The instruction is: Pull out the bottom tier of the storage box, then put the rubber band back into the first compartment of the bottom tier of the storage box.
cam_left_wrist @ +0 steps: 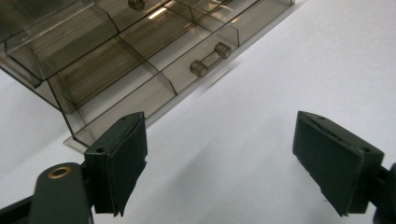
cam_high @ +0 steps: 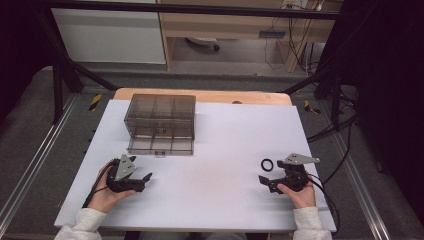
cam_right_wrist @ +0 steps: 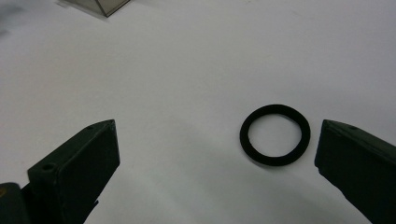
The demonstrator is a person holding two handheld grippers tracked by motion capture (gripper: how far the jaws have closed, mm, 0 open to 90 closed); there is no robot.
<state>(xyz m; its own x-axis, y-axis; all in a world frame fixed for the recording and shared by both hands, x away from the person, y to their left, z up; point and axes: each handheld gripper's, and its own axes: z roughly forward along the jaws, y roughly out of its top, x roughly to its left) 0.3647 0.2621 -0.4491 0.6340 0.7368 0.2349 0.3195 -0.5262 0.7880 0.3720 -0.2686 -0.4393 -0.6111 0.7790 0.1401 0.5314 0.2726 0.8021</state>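
Two tools (cam_high: 145,179) (cam_high: 263,179) gape; one ring (cam_high: 267,164) — one organizer (cam_high: 160,123).

The drawer box (cam_left_wrist: 116,60) runs past the left gripper view's top edge

- The left gripper (cam_high: 146,177) lies low over the table at the near left, held by the left hand (cam_high: 105,192); its jaws stand wide apart with nothing between them.
- The right gripper (cam_high: 261,178) sits at the near right in the right hand (cam_high: 300,194), jaws spread wide (pointing inward, toward the left gripper).
- Both forearms enter from the near edge in pale sleeves.
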